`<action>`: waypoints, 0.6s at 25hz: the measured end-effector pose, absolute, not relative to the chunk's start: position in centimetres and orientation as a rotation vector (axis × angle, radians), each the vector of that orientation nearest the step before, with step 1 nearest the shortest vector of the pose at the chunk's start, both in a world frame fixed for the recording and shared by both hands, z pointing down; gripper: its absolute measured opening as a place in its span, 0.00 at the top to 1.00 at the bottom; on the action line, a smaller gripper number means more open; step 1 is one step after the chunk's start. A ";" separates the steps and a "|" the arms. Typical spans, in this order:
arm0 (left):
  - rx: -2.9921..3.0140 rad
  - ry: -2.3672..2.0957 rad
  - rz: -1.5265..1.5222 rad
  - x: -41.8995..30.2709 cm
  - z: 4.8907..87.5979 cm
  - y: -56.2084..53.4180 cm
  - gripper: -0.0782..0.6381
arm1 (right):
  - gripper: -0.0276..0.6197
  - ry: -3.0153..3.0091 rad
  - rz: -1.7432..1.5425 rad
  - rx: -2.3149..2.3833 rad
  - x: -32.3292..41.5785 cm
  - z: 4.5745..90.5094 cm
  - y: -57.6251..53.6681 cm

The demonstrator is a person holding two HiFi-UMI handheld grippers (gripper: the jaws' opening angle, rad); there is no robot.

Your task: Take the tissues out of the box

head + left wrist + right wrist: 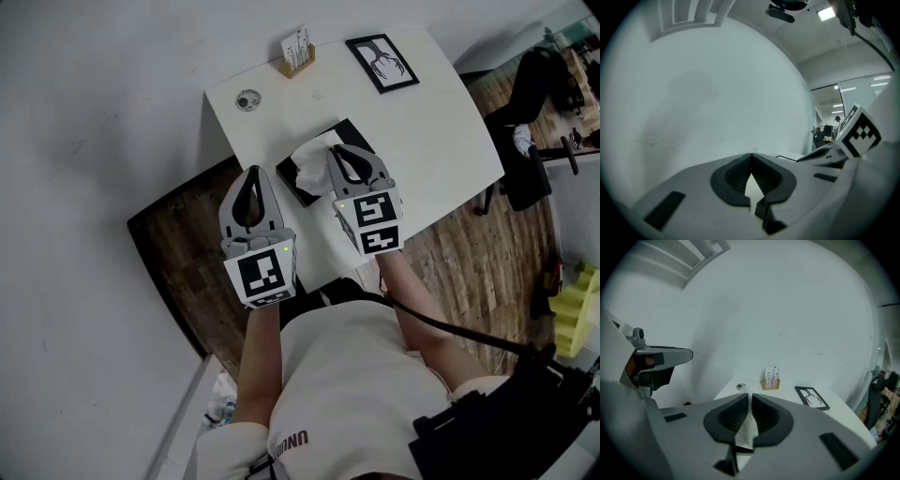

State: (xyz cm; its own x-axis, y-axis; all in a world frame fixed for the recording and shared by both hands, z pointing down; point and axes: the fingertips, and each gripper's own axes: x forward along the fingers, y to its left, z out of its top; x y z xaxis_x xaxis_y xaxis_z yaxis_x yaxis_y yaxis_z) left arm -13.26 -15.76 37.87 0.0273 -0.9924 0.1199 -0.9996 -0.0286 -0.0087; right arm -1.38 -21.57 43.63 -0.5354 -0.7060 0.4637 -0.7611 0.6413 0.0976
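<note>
Left hand-held gripper [751, 156] closed, right [750, 397] clamped

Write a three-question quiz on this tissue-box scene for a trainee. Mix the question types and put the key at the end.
1. True or false: the right gripper is shut on a tissue.
2. Where does the black tissue box lie? A. on the table, on the side near the person; B. at the table's far edge by the wall; C. on the floor.
3. Fill in: the left gripper is shut and holds ____.

Key: 1 true; 2 A; 3 nothing.
</note>
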 end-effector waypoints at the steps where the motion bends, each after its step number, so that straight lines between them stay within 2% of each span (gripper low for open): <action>1: 2.194 -2.134 0.140 -13.3 37.9 -15.7 0.87 | 0.89 -2.397 0.158 1.150 -1.4 43.5 -21.6; 15: 2.206 -2.129 0.142 -13.1 37.8 -15.5 0.87 | 0.90 -2.412 0.120 1.155 -1.4 42.4 -21.4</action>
State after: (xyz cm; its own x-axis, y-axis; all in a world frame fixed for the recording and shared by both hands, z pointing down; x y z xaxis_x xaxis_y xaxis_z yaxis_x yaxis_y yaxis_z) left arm -13.11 -15.48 37.82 0.0344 -0.9925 0.1171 -0.9993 -0.0360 -0.0121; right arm -1.38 -21.40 42.37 -0.5412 -0.7162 0.4407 -0.7563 0.6436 0.1172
